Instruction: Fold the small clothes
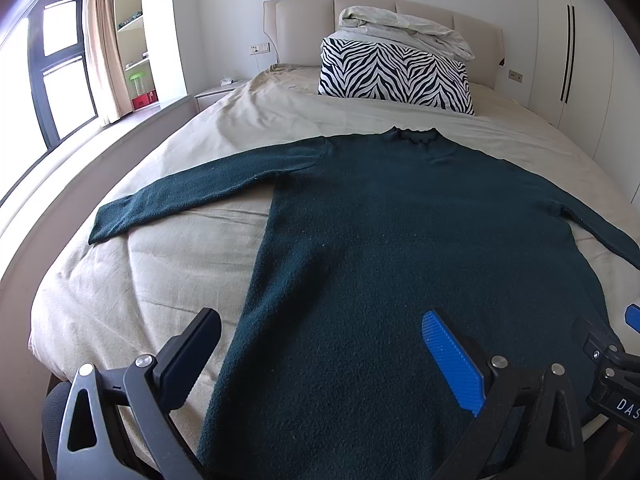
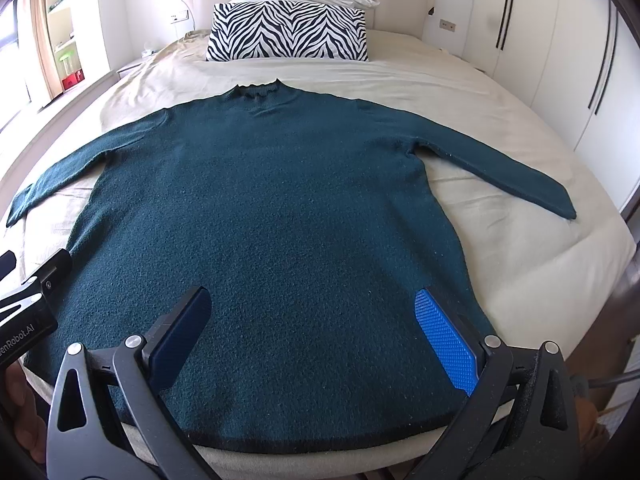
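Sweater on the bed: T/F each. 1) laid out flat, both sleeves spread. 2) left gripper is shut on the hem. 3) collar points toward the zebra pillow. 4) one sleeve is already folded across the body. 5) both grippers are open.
1) True. The sweater lies flat on the bed sheet with its sleeves out to either side.
2) False. The left gripper is open above the lower body and holds nothing.
3) True. The collar faces the zebra pillow.
4) False. Neither sleeve is folded; both lie out on the sheet.
5) True. The right gripper is also open, fingers wide apart.
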